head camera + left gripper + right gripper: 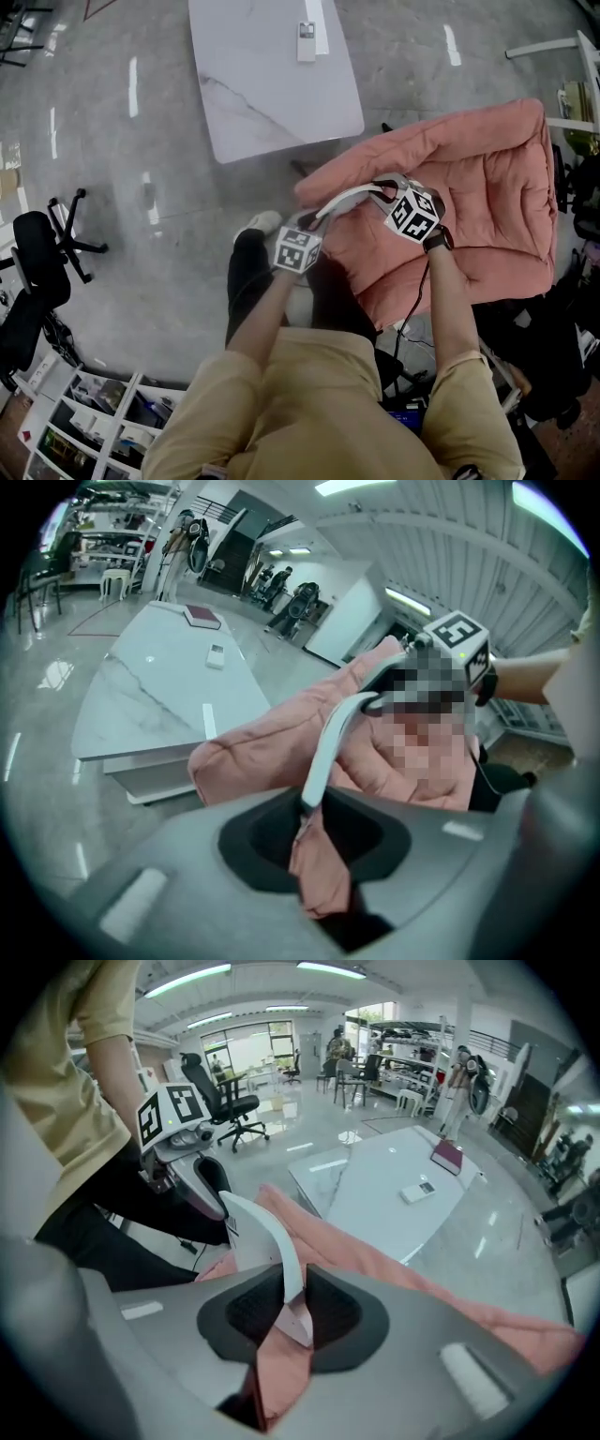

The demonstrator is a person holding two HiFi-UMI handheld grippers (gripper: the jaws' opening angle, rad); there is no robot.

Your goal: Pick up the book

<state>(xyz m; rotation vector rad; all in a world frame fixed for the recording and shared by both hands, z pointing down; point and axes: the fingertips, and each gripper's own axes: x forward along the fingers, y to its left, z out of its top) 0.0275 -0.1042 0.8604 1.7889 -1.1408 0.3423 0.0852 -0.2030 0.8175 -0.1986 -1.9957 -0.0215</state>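
Note:
A thin white book (347, 199) hangs bent in an arch over the pink padded chair (487, 197). My left gripper (307, 223) is shut on its left end, and my right gripper (386, 190) is shut on its right end. In the left gripper view the book (323, 752) rises as a white strip from between the jaws of the left gripper (307, 813) towards the right gripper's marker cube (459, 635). In the right gripper view the right gripper (292, 1302) pinches the book (267, 1241) by its edge, and the left gripper's cube (173, 1115) shows beyond. Pink cushion fills the space below both jaws.
A white marble table (272, 84) stands in front of the chair with a remote (307, 42) on it, and a dark red book (446, 1155) lies at its far end. A black office chair (42, 253) and a low shelf (94, 422) are at the left.

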